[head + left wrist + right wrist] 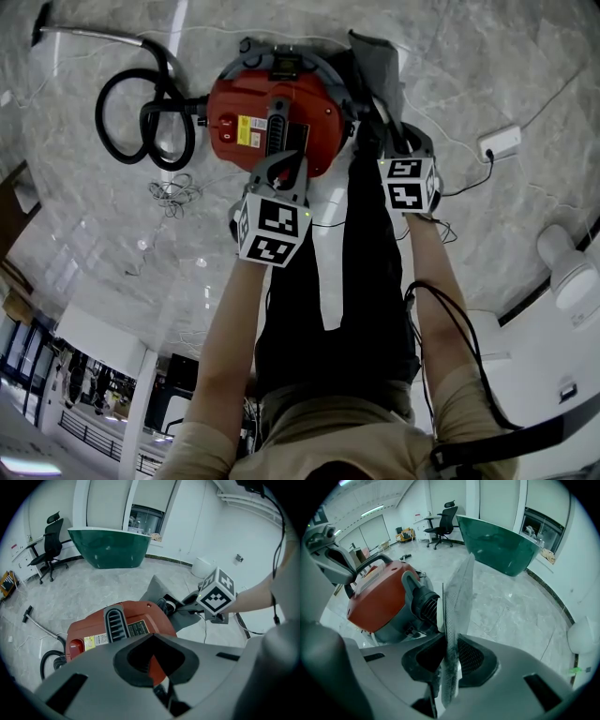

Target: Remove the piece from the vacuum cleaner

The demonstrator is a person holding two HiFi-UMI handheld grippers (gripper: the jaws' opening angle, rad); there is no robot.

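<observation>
Red round vacuum cleaner (272,112) on marble floor (469,75) | our left claw (284,169) clamped on its black ribbed handle (115,625) | our right claw (450,663) clamped on grey mesh piece (458,597)

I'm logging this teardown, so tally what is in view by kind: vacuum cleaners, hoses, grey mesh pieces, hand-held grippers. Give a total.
Vacuum cleaner: 1
Hose: 1
Grey mesh piece: 1
Hand-held grippers: 2 (left hand-held gripper, right hand-held gripper)
Total: 5
</observation>
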